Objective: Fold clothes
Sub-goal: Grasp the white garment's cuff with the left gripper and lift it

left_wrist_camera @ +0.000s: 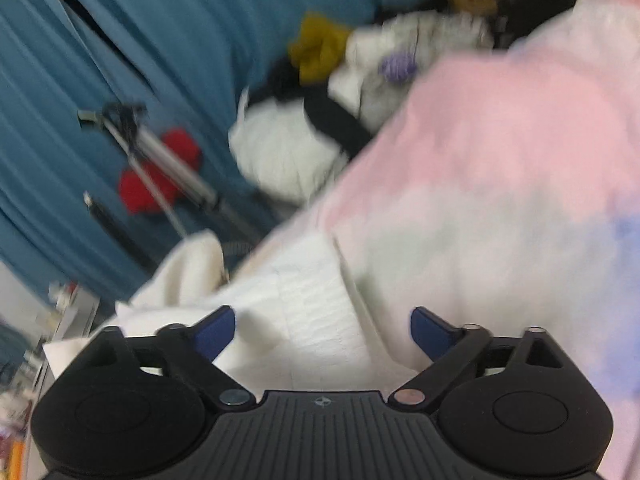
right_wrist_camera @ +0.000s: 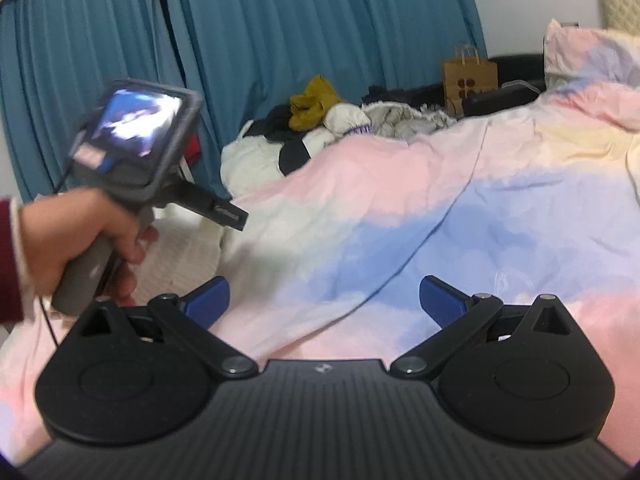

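A white knitted garment [left_wrist_camera: 304, 312] lies on the pastel duvet [left_wrist_camera: 500, 208], right in front of my left gripper [left_wrist_camera: 322, 330], which is open and empty just above it. The view is blurred. In the right wrist view the same white garment [right_wrist_camera: 188, 252] lies at the left, partly hidden by the hand holding the left gripper body [right_wrist_camera: 136, 148]. My right gripper [right_wrist_camera: 324, 300] is open and empty over the duvet [right_wrist_camera: 400, 220], to the right of the garment.
A pile of clothes [right_wrist_camera: 332, 120], white, black and mustard, lies at the far side of the bed. A brown paper bag [right_wrist_camera: 470, 80] stands behind it. Blue curtains [right_wrist_camera: 280, 32] hang at the back. A tripod [left_wrist_camera: 160, 156] and red object [left_wrist_camera: 160, 176] stand left.
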A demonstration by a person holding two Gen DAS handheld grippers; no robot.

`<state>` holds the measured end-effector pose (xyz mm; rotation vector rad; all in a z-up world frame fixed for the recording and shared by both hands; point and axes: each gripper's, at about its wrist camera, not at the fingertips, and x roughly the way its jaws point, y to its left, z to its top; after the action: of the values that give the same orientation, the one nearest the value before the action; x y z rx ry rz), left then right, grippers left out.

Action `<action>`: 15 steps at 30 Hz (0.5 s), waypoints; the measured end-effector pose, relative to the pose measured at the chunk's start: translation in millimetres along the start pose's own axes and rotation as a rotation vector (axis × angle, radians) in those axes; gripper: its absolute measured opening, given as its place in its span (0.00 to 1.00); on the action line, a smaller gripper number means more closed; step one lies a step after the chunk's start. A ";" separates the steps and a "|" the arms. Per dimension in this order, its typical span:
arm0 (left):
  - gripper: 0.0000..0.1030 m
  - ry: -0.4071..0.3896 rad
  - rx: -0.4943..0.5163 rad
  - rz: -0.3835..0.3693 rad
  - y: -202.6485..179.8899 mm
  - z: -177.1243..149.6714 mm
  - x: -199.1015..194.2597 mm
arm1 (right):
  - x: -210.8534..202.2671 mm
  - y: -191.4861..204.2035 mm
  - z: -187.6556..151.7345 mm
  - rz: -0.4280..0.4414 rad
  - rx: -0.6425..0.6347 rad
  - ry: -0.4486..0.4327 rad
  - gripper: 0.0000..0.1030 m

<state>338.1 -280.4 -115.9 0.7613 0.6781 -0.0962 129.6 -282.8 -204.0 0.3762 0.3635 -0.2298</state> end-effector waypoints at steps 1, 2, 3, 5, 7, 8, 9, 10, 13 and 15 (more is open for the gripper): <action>0.78 0.046 -0.020 0.010 0.7 2.7 10.8 | 3.3 -1.5 -0.9 0.006 0.006 0.001 1.00; 0.64 0.080 -0.045 0.019 2.9 5.5 19.7 | 6.3 -2.0 -2.0 0.009 0.006 -0.002 1.00; 0.56 0.107 -0.070 0.025 5.7 7.6 26.8 | 9.3 -2.0 -3.3 0.010 0.002 -0.001 1.00; 0.40 0.098 -0.102 0.028 14.6 7.6 25.9 | 13.2 -1.3 -6.1 0.016 -0.004 0.006 1.00; 0.37 0.045 -0.122 0.032 22.9 6.5 13.5 | 14.6 -2.0 -8.2 0.029 -0.004 0.009 1.00; 0.35 0.008 -0.135 0.021 28.0 6.0 4.0 | 14.5 -2.1 -8.8 0.036 -0.003 0.008 1.00; 0.34 -0.031 -0.155 0.003 34.9 2.4 -10.8 | 13.3 -1.8 -9.2 0.043 -0.002 0.005 1.00; 0.32 -0.070 -0.174 -0.014 41.8 -1.2 -25.5 | 12.1 -1.5 -9.5 0.050 0.000 0.001 1.00; 0.29 -0.190 -0.209 -0.028 65.5 -10.3 -76.9 | 5.3 0.5 -8.8 0.081 0.001 -0.027 1.00; 0.18 -0.246 -0.254 -0.032 89.2 -21.0 -109.4 | 0.5 2.4 -7.7 0.097 -0.006 -0.043 1.00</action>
<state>269.3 -218.4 -7.4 0.4847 0.4571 -0.1277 128.4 -277.7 -210.1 0.3811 0.3027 -0.1412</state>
